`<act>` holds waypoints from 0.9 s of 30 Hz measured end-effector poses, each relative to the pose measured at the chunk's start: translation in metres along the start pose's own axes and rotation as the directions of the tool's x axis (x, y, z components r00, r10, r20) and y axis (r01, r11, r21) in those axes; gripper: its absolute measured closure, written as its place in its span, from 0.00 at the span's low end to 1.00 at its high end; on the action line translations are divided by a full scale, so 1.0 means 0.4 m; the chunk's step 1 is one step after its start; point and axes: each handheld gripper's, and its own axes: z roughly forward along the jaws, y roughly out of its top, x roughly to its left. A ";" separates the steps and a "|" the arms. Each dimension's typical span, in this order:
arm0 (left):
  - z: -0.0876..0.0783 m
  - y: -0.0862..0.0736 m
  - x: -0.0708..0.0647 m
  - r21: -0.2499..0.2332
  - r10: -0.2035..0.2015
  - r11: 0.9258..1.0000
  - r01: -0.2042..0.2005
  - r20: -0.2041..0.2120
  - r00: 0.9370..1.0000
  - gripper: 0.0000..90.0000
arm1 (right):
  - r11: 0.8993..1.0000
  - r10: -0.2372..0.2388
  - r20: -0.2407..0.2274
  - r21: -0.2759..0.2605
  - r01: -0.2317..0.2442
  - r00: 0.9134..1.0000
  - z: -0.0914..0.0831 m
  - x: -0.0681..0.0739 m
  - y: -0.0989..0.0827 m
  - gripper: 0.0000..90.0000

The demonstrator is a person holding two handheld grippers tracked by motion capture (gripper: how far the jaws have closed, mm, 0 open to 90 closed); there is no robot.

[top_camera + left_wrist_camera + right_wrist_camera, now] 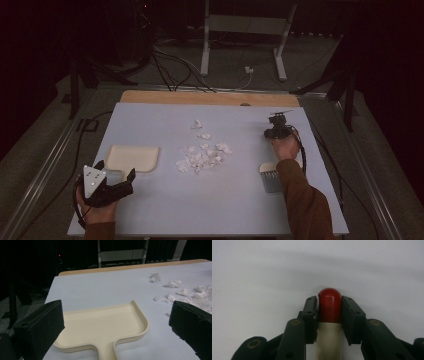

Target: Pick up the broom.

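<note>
Red-tipped brush handle (329, 305) sits clamped in the right hand-held gripper (329, 315) (left hand-held gripper (116, 325) gapes over the dustpan (105, 327)).

In the high view, the person's right forearm and hand cover most of the brush (270, 176), leaving part of its cream head and grey bristles visible. In the left gripper view, the bottom edge cuts off the dustpan (105, 326) handle, and the right edge cuts the paper scraps (200, 293). The brush handle's (329, 305) lower length is hidden between the pads of the right hand-held gripper (329, 308).
</note>
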 end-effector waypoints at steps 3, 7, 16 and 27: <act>-0.002 0.001 -0.001 -0.002 0.004 1.000 -0.004 -0.001 1.000 0.01 | 1.000 -0.004 0.023 0.002 0.004 1.000 0.000 0.008 0.001 0.76; -0.003 0.000 0.001 0.000 0.001 1.000 -0.001 -0.004 1.000 0.01 | 1.000 0.009 0.028 -0.013 -0.009 1.000 -0.003 0.009 -0.003 0.76; 0.000 0.003 -0.004 -0.001 0.003 1.000 -0.003 -0.005 1.000 0.01 | 0.997 0.012 0.005 -0.070 -0.012 1.000 -0.033 0.006 -0.003 0.76; 0.000 0.016 -0.016 -0.005 0.000 1.000 0.000 -0.011 1.000 0.01 | 0.984 -0.026 -0.030 -0.178 0.020 0.999 -0.097 0.013 -0.015 0.76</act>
